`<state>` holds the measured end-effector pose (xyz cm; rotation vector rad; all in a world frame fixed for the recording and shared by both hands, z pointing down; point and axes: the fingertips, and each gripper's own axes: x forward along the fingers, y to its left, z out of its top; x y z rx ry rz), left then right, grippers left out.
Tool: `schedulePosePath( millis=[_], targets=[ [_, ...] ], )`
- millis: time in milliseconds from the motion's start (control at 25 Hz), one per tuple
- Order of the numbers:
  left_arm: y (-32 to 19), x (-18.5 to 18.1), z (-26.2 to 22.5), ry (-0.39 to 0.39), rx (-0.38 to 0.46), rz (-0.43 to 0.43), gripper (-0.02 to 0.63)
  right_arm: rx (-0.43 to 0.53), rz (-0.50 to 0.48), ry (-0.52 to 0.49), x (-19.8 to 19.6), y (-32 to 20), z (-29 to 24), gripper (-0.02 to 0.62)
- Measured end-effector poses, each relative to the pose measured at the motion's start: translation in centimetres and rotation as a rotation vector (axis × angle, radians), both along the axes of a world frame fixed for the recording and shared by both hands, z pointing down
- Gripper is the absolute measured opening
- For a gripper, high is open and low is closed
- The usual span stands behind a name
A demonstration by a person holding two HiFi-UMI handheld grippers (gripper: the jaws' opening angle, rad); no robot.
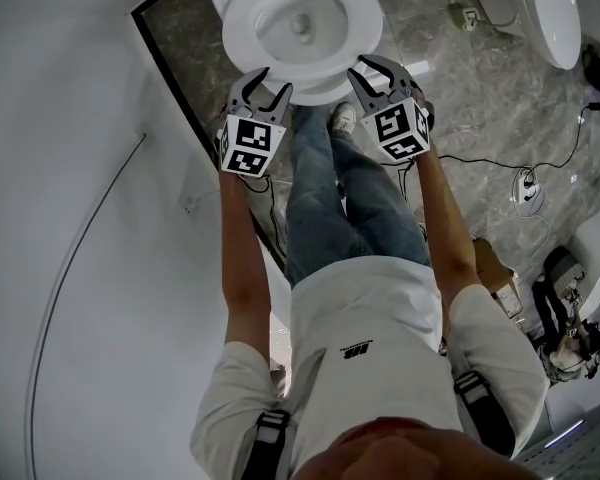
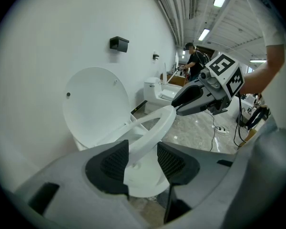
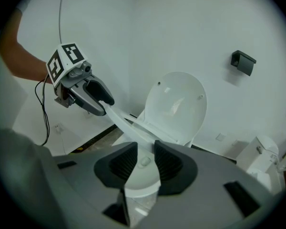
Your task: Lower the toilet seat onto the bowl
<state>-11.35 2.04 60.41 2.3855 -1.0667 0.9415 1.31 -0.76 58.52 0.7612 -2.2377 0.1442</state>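
I'm standing square to the toilet, which sits at 12 o'clock in the head view. The seat (image 1: 310, 80) is tilted partway up, its front edge clear of the bowl (image 1: 300, 26), and the lid (image 2: 93, 104) stands upright behind it against the wall (image 1: 70, 168). My left gripper (image 1: 271, 85) clamps the seat's front edge at about 7 o'clock on the ring, with a pad on each face of the rim. My right gripper (image 1: 376, 76) grips it the same way at about 5 o'clock. The two are well apart, with the front curve bare between them. The wall runs close by at 9 o'clock, leaving little room on that side. The floor (image 1: 480, 98) is open toward 3 o'clock, though cables (image 1: 525, 183) lie there and a second toilet (image 1: 550, 8) stands at 1 o'clock.
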Motion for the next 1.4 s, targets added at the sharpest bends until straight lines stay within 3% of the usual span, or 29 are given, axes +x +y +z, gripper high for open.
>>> schedulePosePath(
  millis=[400,640,1400],
  targets=[
    [1.8,0.5,2.0,0.009,-0.051,0.026,0.195,-0.052,-0.022,0.011,0.4,1.7,2.0,0.118],
    [2.5,0.9,2.4,0.088,-0.101,0.017,0.209,-0.087,-0.034,0.029,0.6,2.8,3.4,0.118],
    [5.5,1.7,6.2,0.089,-0.182,0.000,0.209,-0.197,0.012,0.026,1.4,5.8,7.2,0.112]
  ],
)
